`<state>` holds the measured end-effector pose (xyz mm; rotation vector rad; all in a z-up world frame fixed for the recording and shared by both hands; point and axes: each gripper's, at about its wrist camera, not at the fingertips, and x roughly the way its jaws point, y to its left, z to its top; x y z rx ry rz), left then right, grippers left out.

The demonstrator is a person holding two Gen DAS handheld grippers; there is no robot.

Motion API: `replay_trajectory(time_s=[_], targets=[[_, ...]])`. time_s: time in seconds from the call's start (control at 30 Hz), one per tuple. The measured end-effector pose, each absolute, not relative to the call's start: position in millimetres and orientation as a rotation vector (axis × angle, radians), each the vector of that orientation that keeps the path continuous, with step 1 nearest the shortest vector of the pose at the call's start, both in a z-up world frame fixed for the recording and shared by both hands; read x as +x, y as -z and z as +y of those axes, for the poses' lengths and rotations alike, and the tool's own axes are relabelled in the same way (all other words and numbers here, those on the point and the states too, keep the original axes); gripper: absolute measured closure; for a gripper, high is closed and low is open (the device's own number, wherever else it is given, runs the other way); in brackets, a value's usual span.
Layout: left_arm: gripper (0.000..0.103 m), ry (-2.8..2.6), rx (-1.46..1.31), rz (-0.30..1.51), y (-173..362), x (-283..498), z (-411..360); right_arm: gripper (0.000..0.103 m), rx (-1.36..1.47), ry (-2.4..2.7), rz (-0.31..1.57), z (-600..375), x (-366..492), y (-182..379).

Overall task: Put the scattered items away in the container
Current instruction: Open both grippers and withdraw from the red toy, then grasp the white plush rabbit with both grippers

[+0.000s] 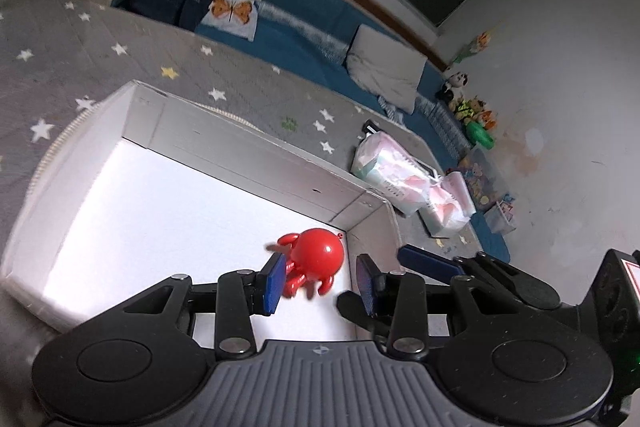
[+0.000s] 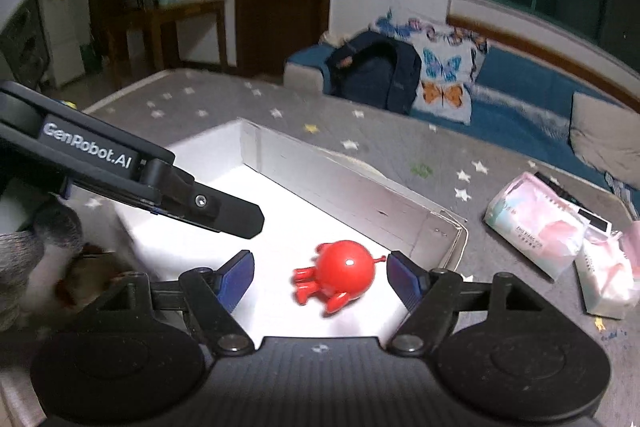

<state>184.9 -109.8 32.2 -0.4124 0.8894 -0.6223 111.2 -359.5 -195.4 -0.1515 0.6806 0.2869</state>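
A red round-headed toy figure lies on the white floor of an open white box that sits on a grey star-patterned mat. My left gripper is open above the box, its blue pads either side of the toy without gripping it. In the right wrist view the toy lies between the open pads of my right gripper, apart from both. The box is below. The left gripper's black arm reaches in from the left over the box.
Two pink-and-white tissue packs lie on the mat right of the box. A blue sofa with a dark backpack and a butterfly cushion stands behind. Plush toys sit by the wall.
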Motion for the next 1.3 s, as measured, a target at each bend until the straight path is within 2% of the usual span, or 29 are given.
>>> replay_trajectory(time_s=[0.17, 0.4, 0.5, 0.77, 1.3], targets=[[0.062, 0.645, -0.371, 0.827, -40.4, 141.1, -89.1, 0.028, -0.145, -0.330, 0.631, -360.3, 59.8, 183.9], [0.062, 0.672, -0.299, 0.819, -29.6, 85.9, -65.2, 0.029, -0.165, -0.394, 0.666, -351.5, 0.3, 195.0], [0.062, 0.685, -0.249, 0.841, -18.3, 68.5, -61.5, 0.035, -0.170, -0.418, 0.695, -346.9, -18.6, 206.5], [0.062, 0.711, -0.116, 0.846, 3.9, 55.8, -67.6, 0.043, -0.176, -0.436, 0.774, -338.5, -35.6, 236.3], [0.062, 0.731, 0.319, 0.754, 31.1, 57.3, -96.2, 0.046, -0.175, -0.452, 0.818, -336.8, -26.1, 251.8]])
